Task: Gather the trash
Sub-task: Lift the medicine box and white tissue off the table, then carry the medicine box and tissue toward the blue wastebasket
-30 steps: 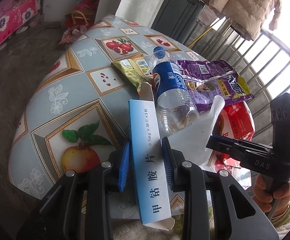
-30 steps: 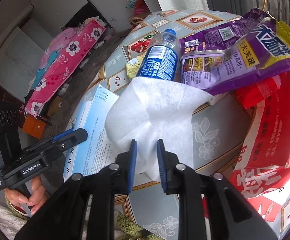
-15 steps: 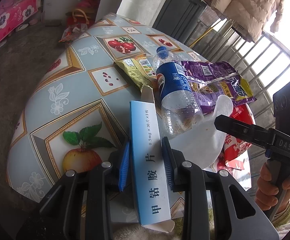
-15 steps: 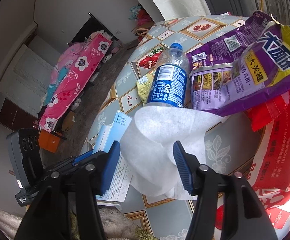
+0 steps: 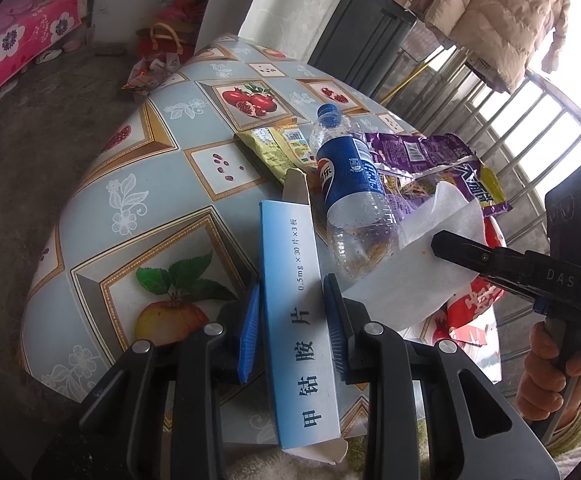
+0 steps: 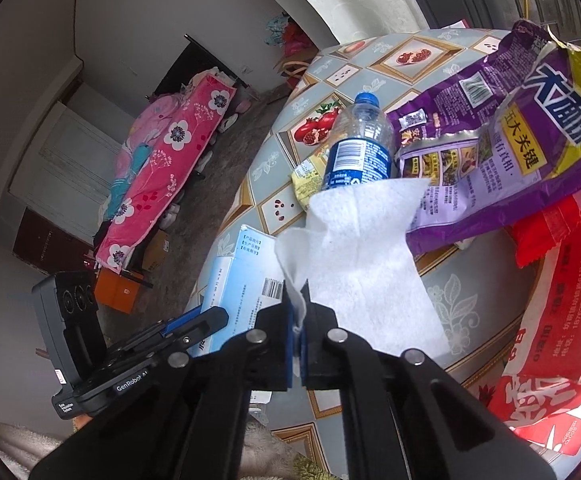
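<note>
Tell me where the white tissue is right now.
The white tissue is pinched in the right gripper, its loose end draped over the base of the plastic bottle, with the blue medicine box to its left.

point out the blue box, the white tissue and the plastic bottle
blue box (image 5: 295,280), left wrist view, on its long printed side face
white tissue (image 6: 364,248), right wrist view, on the middle of the sheet
plastic bottle (image 5: 350,168), left wrist view, on its blue label

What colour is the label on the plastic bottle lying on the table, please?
Dark blue with white print; the bottle shows it best in the left wrist view.
</note>
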The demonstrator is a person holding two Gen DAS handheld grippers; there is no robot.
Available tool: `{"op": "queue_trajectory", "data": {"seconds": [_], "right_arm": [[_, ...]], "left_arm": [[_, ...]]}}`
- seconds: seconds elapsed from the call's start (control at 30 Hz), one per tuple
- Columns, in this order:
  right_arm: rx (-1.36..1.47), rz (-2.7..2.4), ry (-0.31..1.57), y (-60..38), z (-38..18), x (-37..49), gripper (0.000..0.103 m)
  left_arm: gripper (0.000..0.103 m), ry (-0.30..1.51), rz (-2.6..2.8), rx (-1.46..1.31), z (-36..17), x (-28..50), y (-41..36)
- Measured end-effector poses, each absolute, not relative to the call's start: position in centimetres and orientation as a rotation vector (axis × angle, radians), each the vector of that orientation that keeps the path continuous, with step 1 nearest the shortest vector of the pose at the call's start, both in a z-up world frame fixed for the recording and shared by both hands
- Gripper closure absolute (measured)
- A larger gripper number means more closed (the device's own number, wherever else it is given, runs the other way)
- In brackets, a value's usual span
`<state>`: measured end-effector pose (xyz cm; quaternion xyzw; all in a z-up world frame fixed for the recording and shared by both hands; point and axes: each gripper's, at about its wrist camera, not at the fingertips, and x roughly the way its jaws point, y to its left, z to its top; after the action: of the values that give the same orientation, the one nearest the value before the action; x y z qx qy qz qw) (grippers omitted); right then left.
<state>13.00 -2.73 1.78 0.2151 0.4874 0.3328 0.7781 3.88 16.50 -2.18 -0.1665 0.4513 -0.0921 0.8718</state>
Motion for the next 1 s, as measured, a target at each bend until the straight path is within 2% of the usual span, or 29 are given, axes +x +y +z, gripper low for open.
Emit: {"op": "queue_trajectory", "data": {"seconds": [0.67, 1.0], "right_arm": [[0.44, 0.814, 0.823, -4.7, 10.1, 10.1, 0.102], [0.452, 0.739, 0.652, -10.3, 14.4, 8.1, 0.102]], "left_arm": [[0.075, 0.72, -0.201, -0.31, 5.4, 2.0, 16.0], [0.075, 0.63, -0.379, -0.286, 10.2, 3.7, 12.2]]}}
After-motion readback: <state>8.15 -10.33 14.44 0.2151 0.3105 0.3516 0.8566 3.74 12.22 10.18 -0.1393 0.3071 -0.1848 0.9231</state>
